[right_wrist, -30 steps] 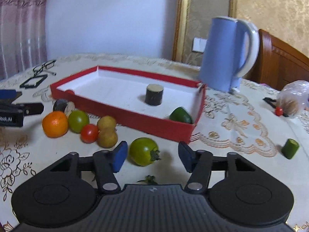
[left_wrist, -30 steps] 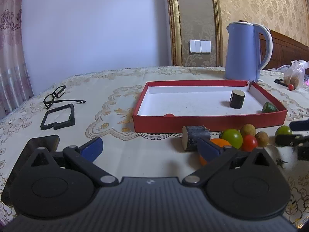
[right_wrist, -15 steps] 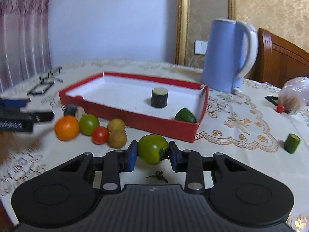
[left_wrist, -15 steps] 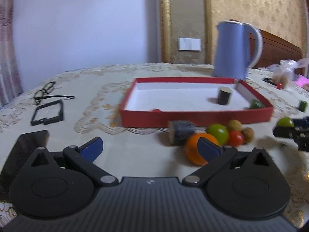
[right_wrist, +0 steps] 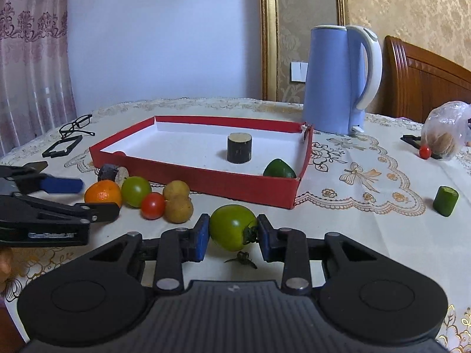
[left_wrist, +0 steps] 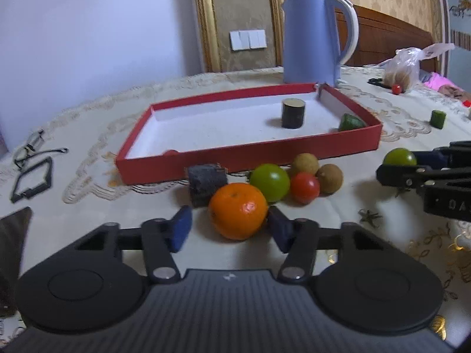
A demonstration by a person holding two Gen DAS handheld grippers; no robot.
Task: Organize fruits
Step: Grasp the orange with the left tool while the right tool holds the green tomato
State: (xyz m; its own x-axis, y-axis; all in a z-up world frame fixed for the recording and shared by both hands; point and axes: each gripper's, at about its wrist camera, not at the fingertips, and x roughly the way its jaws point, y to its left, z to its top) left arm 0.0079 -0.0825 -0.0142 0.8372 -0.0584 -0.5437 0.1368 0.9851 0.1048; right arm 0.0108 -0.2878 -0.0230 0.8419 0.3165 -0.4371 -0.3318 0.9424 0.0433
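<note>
My right gripper (right_wrist: 232, 234) is shut on a green tomato (right_wrist: 232, 227), held just above the tablecloth in front of the red tray (right_wrist: 206, 178). It also shows in the left wrist view (left_wrist: 399, 156). My left gripper (left_wrist: 229, 228) is open around an orange (left_wrist: 238, 210); the right pad touches it, the left pad stands apart. Behind the orange lie a green fruit (left_wrist: 270, 181), a red tomato (left_wrist: 304, 187) and two brown fruits (left_wrist: 329, 178). The tray holds a dark cylinder (right_wrist: 239, 148) and a green piece (right_wrist: 279, 170).
A blue kettle (right_wrist: 338, 79) stands behind the tray. A dark log piece (left_wrist: 206, 184) lies by the orange. Glasses (right_wrist: 76, 125) and a black frame (right_wrist: 61, 146) lie at left. A green cylinder (right_wrist: 445, 201), a plastic bag (right_wrist: 446, 129) and a small red tomato (right_wrist: 424, 151) are at right.
My right gripper closed on the green tomato and lifted it slightly. My left gripper moved right and forward, and its jaws narrowed around the orange.
</note>
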